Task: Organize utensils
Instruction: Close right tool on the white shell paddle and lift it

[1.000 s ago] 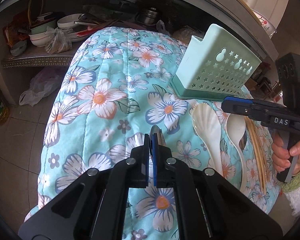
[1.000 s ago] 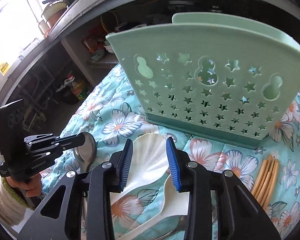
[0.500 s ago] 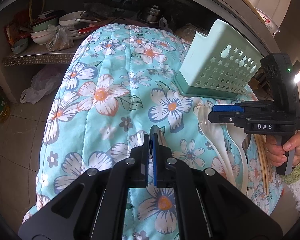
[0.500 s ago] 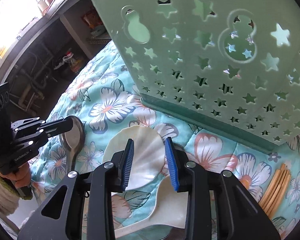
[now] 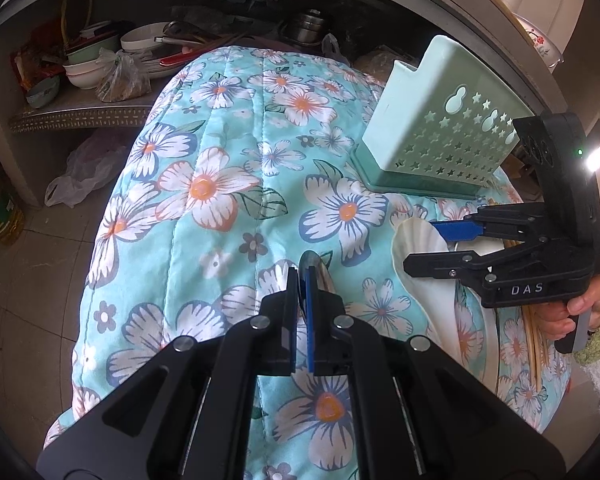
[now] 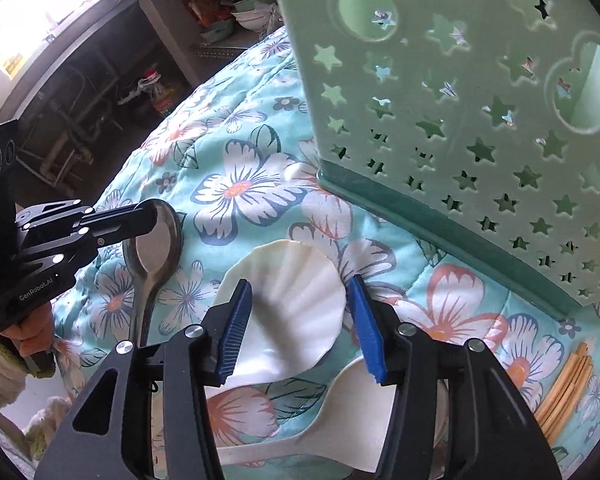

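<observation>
2 grippers: left gripper [image 5: 301, 280] pinches the metal spoon [image 6: 156, 240]; right gripper [image 6: 300, 320] jaws opening around the shell-shaped scoop [image 6: 292, 276]. Green holder [image 6: 480, 100] contents hidden; chopsticks [image 6: 568, 384] show clearly only in right view.

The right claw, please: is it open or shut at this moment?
Open, and opening further. The right claw has its blue pads on either side of the shell-shaped white spoon, not pressing on it.

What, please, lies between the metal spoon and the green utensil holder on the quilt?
In the right wrist view, only bare floral quilt lies between the metal spoon and the green utensil holder; the shell-shaped scoop sits nearer the camera.
</observation>
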Motion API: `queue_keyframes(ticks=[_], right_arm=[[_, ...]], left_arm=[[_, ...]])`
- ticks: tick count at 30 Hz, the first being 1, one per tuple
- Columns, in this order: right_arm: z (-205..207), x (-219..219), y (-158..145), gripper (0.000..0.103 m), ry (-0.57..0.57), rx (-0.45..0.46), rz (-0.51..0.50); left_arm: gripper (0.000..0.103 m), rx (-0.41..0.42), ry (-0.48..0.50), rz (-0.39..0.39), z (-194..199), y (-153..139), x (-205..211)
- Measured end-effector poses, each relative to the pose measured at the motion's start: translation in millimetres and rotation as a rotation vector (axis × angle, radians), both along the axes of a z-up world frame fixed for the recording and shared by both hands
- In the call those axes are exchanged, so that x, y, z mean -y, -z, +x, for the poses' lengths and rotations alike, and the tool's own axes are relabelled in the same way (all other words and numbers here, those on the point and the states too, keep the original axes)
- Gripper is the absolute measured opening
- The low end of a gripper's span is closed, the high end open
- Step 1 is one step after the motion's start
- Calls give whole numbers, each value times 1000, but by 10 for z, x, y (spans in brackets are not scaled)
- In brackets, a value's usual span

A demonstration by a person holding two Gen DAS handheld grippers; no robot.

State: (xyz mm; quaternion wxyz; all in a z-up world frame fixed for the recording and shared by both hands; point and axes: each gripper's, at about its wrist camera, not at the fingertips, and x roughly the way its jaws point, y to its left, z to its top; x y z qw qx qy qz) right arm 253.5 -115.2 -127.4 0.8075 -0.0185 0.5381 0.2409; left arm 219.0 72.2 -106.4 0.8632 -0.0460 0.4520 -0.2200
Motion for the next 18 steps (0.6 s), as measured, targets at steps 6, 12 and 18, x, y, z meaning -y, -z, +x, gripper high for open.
queue_keyframes(ticks=[6, 12, 18], right_arm=[[-42, -11, -86, 19, 38, -2, -2], [-170, 2, -340, 4, 60, 41, 66], [-353, 89, -908, 3, 108, 198, 79]], left_arm=[[3, 0, -10, -3, -15, 18, -16], [3, 6, -17, 6, -28, 27, 1], [3, -2, -26, -2, -33, 35, 0]])
